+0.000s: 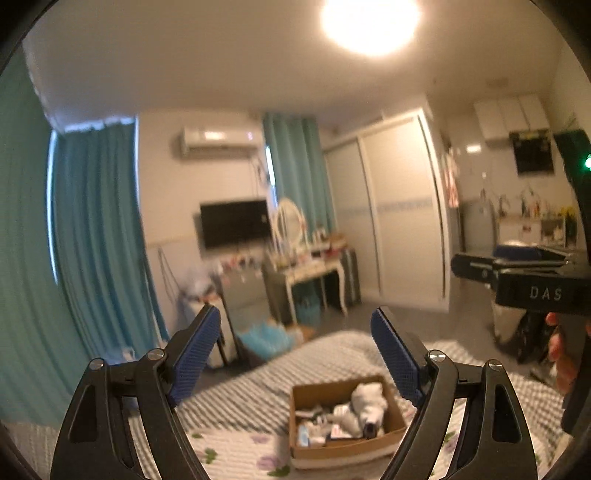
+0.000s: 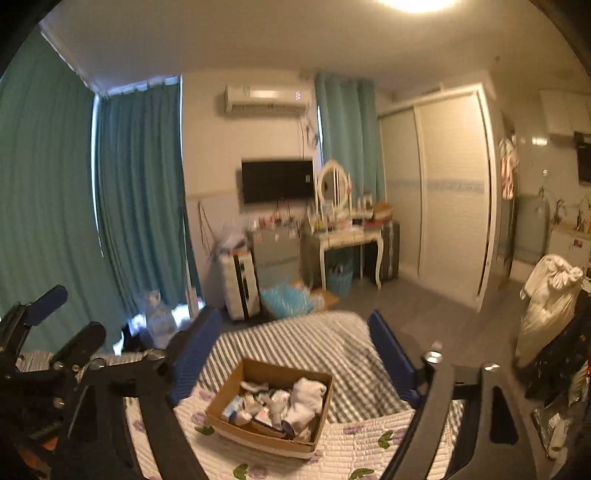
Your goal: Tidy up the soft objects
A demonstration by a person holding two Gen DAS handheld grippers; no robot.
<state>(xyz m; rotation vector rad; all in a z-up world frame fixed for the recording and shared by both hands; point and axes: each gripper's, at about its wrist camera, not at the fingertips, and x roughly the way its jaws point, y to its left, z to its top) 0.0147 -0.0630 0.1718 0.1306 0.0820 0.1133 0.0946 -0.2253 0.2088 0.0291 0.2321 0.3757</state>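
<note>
We hold both hand-held grippers wide open and empty: left hand-held gripper point(image 1: 295, 354), right hand-held gripper point(image 2: 291, 350). White sock point(image 2: 306, 400) at 3 o'clock in box point(image 2: 221, 397) looks light and limp; pinch its bunched middle.

Bedroom backdrop: teal curtains point(image 2: 140, 192) ran along the left wall, with a second teal panel point(image 2: 347, 133) further right. A white AC unit point(image 2: 266, 99) was mounted high on the far wall, a black TV point(image 2: 277, 181) below it. Right of the TV stood a white dressing table point(image 2: 351, 240) with an oval mirror point(image 2: 334, 184) and clutter on top. White sliding wardrobe doors point(image 2: 443, 192) filled the far right. A ceiling light point(image 1: 369, 22) glared overhead. A white bundle point(image 2: 550, 295) sat at the right edge.
</note>
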